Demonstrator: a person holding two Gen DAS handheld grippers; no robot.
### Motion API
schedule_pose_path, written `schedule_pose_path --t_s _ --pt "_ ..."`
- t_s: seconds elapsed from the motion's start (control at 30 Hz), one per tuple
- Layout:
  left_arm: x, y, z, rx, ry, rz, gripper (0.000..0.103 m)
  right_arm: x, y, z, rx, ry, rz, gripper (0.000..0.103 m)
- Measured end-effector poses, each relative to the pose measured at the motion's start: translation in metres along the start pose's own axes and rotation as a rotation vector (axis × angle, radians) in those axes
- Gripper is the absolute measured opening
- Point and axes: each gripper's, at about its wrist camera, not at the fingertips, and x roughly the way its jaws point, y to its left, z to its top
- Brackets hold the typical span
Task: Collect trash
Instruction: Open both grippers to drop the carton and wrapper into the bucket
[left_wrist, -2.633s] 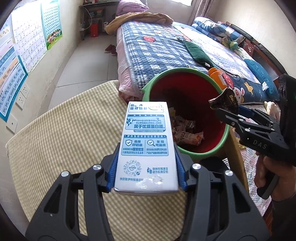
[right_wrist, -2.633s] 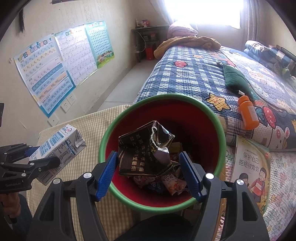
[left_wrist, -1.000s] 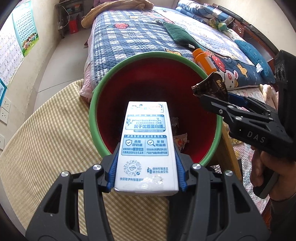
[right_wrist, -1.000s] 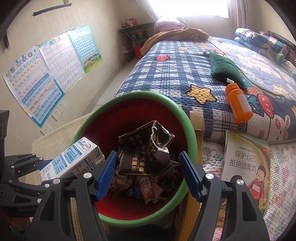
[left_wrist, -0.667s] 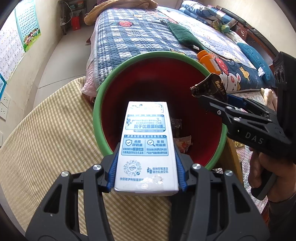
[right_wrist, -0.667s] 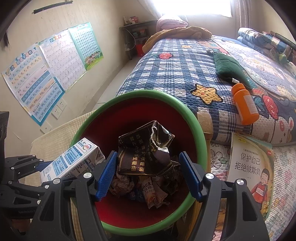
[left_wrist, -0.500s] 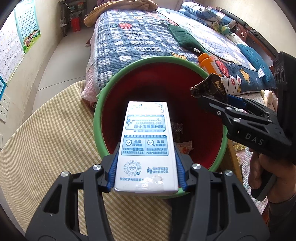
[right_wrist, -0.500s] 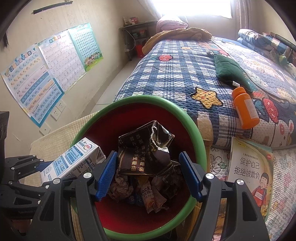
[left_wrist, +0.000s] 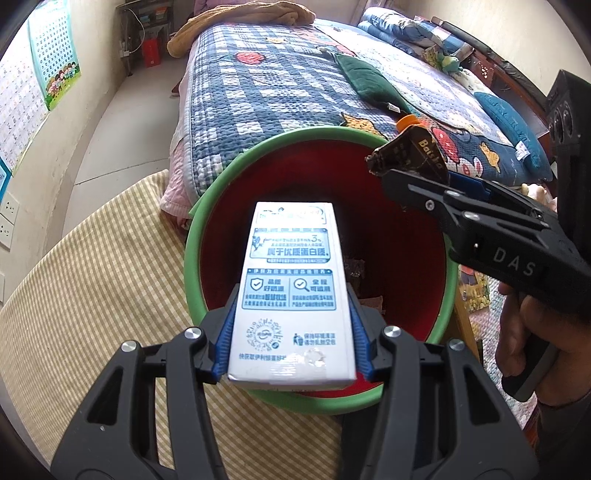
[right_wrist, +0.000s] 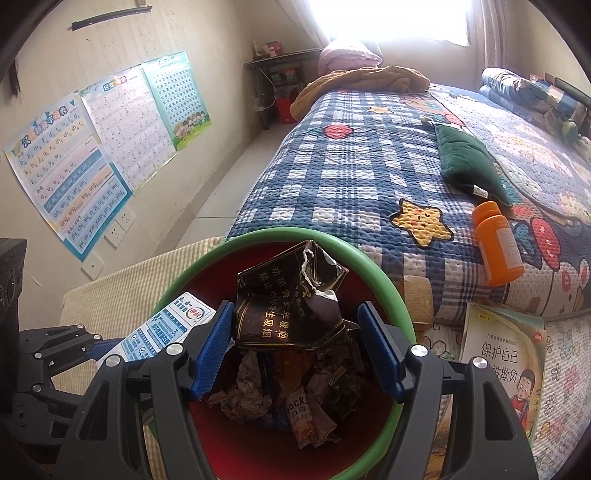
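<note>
White and blue cardboard, that was the milk carton (left_wrist: 291, 291) we held in the left gripper (left_wrist: 291, 347), whose blue pads pressed on both of its long sides. It hung over the near rim of the round bin with a red inside and a green rim (left_wrist: 221, 206), so it was not yet dropped. In the right gripper (right_wrist: 295, 343) we carried one crumpled black foil wrapper with gold letters (right_wrist: 291, 299). Its left edge touched the left blue pad, but a small gap showed at the right pad, so we could not tell if the jaws truly pinched it or if it only rested between them. This wrapper also hung above the open bin.

We judged the task as partly done. On the bottom of the bin several wrappers and crumpled papers (right_wrist: 295, 398) already lay, too tangled for an exact count. The two pieces in the grippers were still to be released. On the blue checked quilt of the bed (right_wrist: 343, 177) one orange plastic bottle (right_wrist: 496, 245) lay on its side, and we could not say whether it counted as trash.

We counted one carton, one black wrapper, one bin, one orange bottle, one dark green cushion (right_wrist: 469, 166), one children's book (right_wrist: 506, 358) beside the bed, and three posters (right_wrist: 110, 147) on the wall.
</note>
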Motion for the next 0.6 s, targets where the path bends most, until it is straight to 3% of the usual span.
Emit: schedule_pose_path --t_s 0.07,0.13,0.2,0.33,0.4,0.6 --pt "0.0 0.0 0.0 -0.003 0.003 0.01 0.05 0.001 0.001 0.001 -0.005 0.006 -0.001 0.067" --pt "-0.001 0.001 -0.001 -0.007 0.001 0.022 0.061 0.001 0.002 0.0 -0.007 0.011 -0.006 0.068" --pt "-0.003 0.003 -0.004 -0.01 0.003 0.027 0.065 -0.001 0.002 -0.001 -0.004 0.013 -0.009 0.074" --pt "-0.01 0.006 -0.013 -0.007 -0.004 0.044 0.081 -0.007 0.001 -0.006 0.014 0.01 -0.02 0.078" --pt "-0.017 0.008 -0.018 -0.008 -0.012 0.052 0.086 -0.011 0.002 -0.009 0.022 0.006 -0.025 0.085" --pt "-0.037 0.02 -0.035 -0.034 -0.037 0.074 0.097 -0.025 0.011 -0.02 0.027 0.007 -0.032 0.092"
